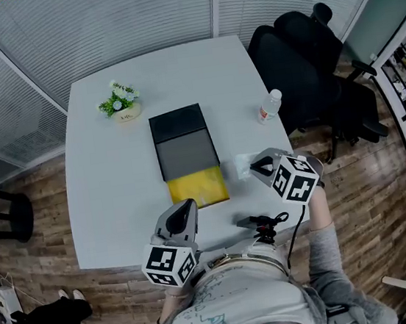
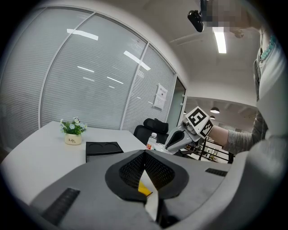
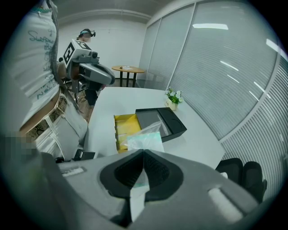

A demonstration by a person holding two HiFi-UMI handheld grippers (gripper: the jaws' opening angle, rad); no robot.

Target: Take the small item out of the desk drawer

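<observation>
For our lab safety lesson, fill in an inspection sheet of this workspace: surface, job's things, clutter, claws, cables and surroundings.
Surface: white table, no spills seen.
Job's things: black desk box with its yellow drawer pulled open; clear packet outside it.
Clutter: flower pot, water bottle.
Claws: right claw shut on the packet; left claw shut, holding nothing.
Cables: black cable by a small black device at the table's near edge.
Surroundings: black office chair, window blinds, wooden floor.
</observation>
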